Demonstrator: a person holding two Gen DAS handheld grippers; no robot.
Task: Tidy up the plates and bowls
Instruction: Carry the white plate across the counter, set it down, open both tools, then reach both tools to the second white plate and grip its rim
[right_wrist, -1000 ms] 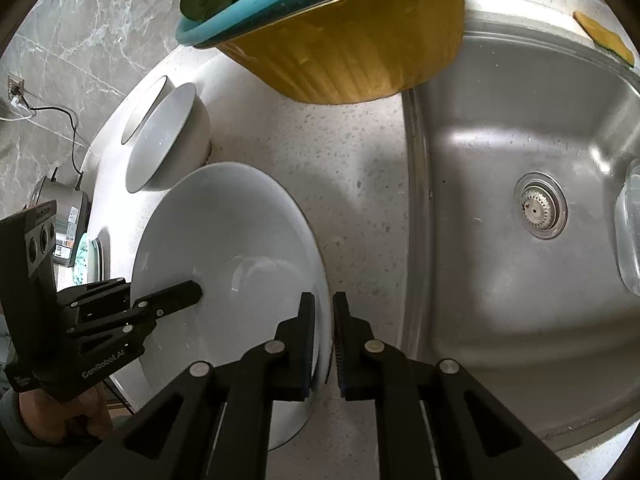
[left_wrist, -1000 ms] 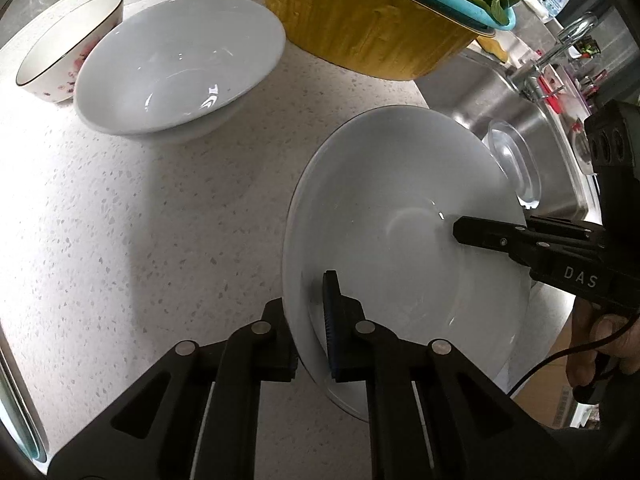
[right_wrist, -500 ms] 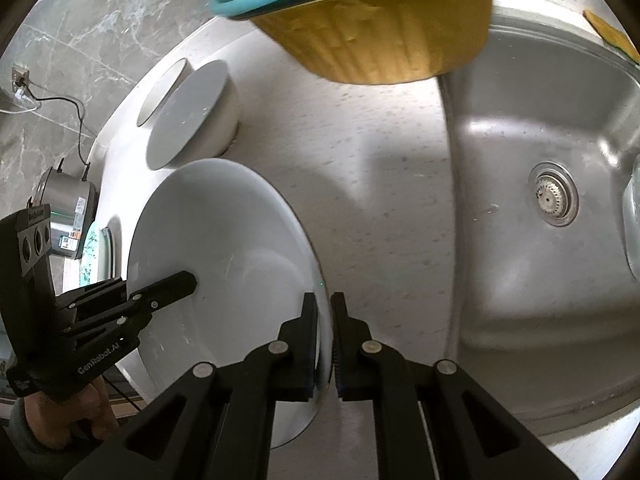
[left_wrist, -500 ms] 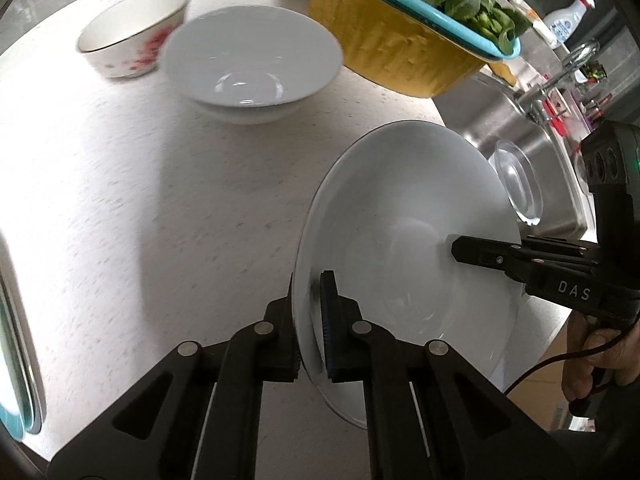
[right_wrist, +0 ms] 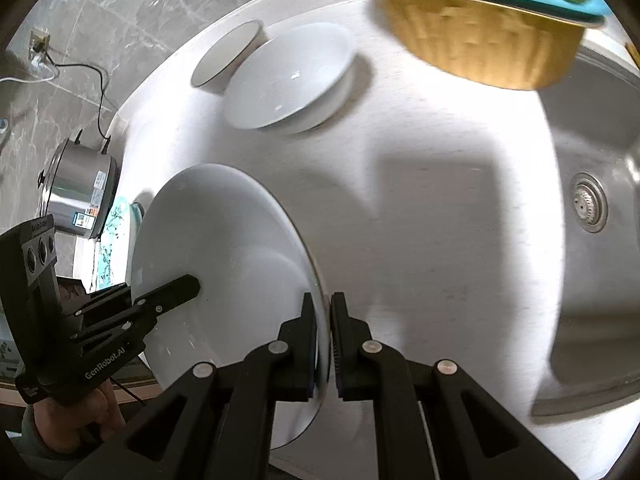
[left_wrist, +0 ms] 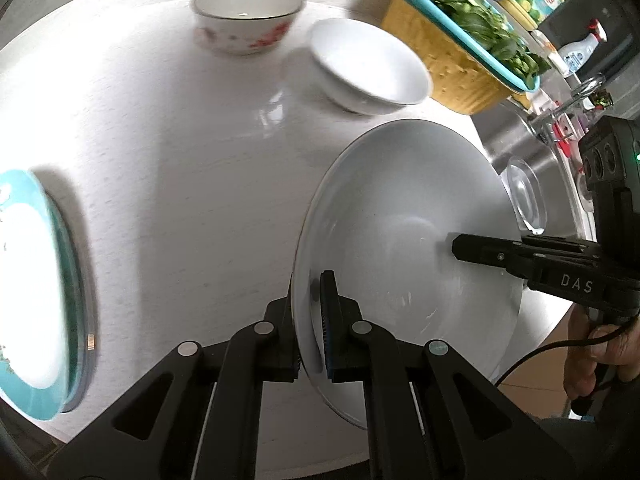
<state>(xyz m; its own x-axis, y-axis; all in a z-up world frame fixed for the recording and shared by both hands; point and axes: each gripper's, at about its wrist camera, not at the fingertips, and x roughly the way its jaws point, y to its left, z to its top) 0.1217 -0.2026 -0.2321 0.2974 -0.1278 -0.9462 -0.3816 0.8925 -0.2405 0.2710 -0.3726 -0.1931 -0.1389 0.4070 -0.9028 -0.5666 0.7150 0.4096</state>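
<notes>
Both grippers carry a large white plate [left_wrist: 400,216] above the counter, tilted on edge. My left gripper [left_wrist: 310,300] is shut on its near rim. In the right wrist view my right gripper [right_wrist: 324,320] is shut on the opposite rim of the plate [right_wrist: 224,248]. The right gripper's upper finger [left_wrist: 480,250] lies across the plate's face. On the counter behind stand a white bowl [left_wrist: 368,64] and a red-flowered bowl [left_wrist: 246,16]. A teal-rimmed plate [left_wrist: 36,300] lies at the left edge.
A yellow basket [left_wrist: 452,68] holding a teal colander of greens stands by the steel sink [right_wrist: 592,160]. A glass lid [left_wrist: 524,196] lies in the sink. A steel cooker [right_wrist: 76,192] stands at the counter's far left. A hand [left_wrist: 600,364] grips the right handle.
Both grippers have carried the white plate away from the sink and across the counter. The two bowls have shifted back in view, and the teal-rimmed plate has come into the left wrist view.
</notes>
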